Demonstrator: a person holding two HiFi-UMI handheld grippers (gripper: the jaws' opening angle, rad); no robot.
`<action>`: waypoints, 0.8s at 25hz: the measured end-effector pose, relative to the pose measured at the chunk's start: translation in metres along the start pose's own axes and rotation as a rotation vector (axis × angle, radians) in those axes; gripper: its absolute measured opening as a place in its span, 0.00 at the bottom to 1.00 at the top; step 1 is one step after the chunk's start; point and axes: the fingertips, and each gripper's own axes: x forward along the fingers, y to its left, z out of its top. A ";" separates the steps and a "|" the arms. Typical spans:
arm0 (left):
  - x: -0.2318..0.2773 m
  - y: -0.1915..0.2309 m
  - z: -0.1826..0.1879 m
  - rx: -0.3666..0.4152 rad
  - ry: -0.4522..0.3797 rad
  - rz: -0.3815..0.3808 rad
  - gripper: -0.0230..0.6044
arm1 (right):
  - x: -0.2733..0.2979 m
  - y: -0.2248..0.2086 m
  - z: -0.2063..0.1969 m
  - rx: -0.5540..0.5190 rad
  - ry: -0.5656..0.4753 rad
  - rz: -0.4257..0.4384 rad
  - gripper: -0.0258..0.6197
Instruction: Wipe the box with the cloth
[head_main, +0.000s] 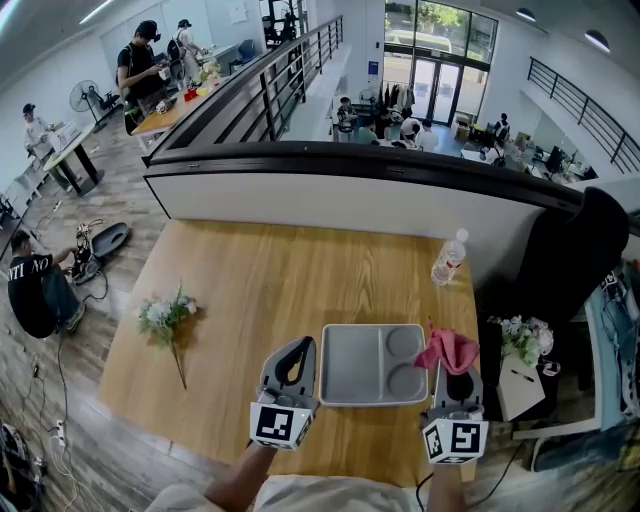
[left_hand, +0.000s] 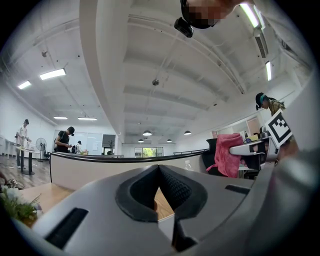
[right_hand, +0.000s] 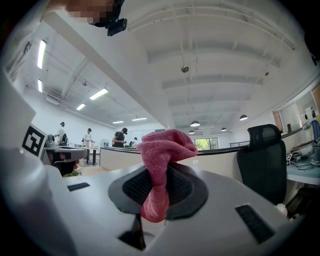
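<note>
Head view first: the box (head_main: 345, 368) (a grey tray with compartments) sits on the wooden table (head_main: 250, 280) right between our two grippers, long side running left to right. The right gripper (head_main: 455, 385) is clamped on the pink cloth (head_main: 447, 350), which sits bunched just beside the box's right edge. So we'd say the wipe goes leftward from there, along the long axis. The left gripper (head_main: 298, 350) is just off the box's left edge, handy for steadying it. A water bottle (head_main: 448, 258) stands further back on the right and some flowers (head_main: 168, 318) lie well off to the left, neither in the way.

Left gripper view: jaws pinched together with nothing in them. It points up and out over the room, so no box here, but we can see the cloth (left_hand: 227, 152) hanging off the other gripper.

Right gripper view: jaws squeezed on the cloth (right_hand: 162, 147), which bulges out above the pads. A black chair (right_hand: 262, 160) sits off to the right. No box here either.
</note>
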 end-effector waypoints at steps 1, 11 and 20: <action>0.000 0.000 0.000 -0.001 0.000 0.000 0.06 | 0.000 0.000 0.000 -0.002 0.000 0.002 0.15; 0.000 -0.003 -0.003 -0.001 0.005 -0.005 0.06 | -0.001 0.000 -0.001 -0.021 0.000 0.008 0.15; -0.001 -0.003 -0.005 -0.006 0.000 0.005 0.06 | 0.000 0.002 -0.004 -0.044 -0.002 0.030 0.15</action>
